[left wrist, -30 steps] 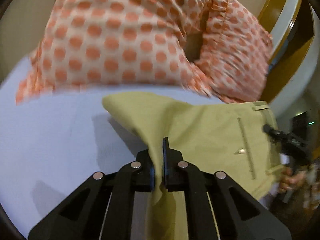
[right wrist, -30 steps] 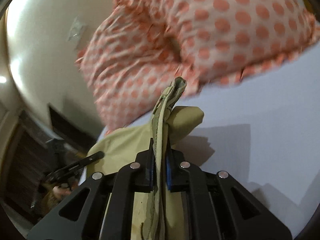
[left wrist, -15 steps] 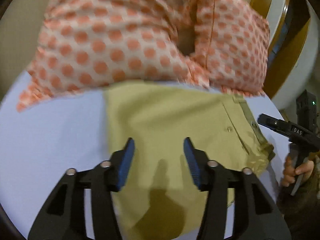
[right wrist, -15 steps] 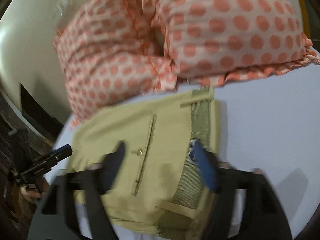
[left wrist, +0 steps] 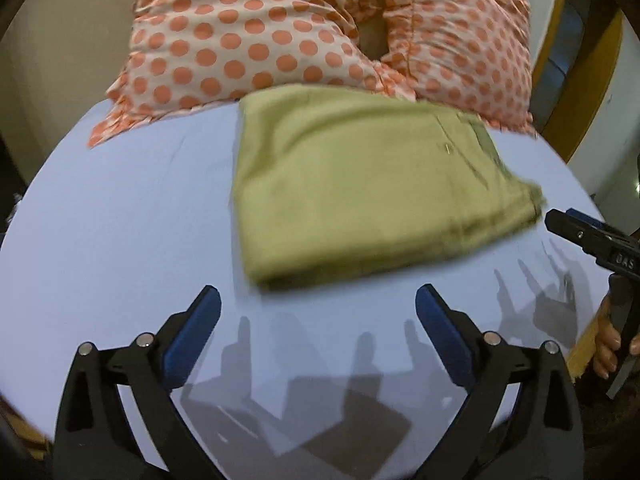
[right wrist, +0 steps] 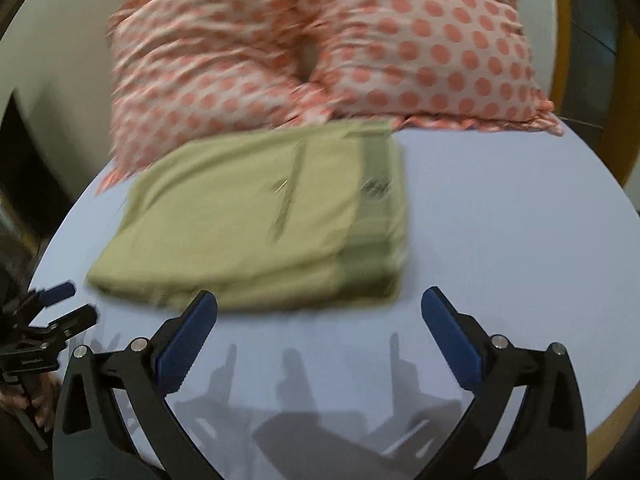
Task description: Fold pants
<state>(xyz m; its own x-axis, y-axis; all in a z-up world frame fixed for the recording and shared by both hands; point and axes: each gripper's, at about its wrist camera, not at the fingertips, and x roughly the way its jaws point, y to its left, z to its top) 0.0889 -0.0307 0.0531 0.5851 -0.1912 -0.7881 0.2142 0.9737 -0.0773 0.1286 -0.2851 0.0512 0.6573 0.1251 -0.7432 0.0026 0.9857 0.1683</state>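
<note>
Item, left: my left gripper (left wrist: pixel 318 306), jaws spread wide, holding nothing, just short of the pants. Item, centre: pants (left wrist: pixel 372 184), khaki, folded into a flat stack on the pale blue sheet (left wrist: pixel 120 220), far edge touching the polka-dot pillows (left wrist: pixel 256 32). Item, right: my right gripper (right wrist: pixel 320 312), likewise wide and empty. Fold looks finished; I would withdraw straight back without snagging the near edge.
</note>
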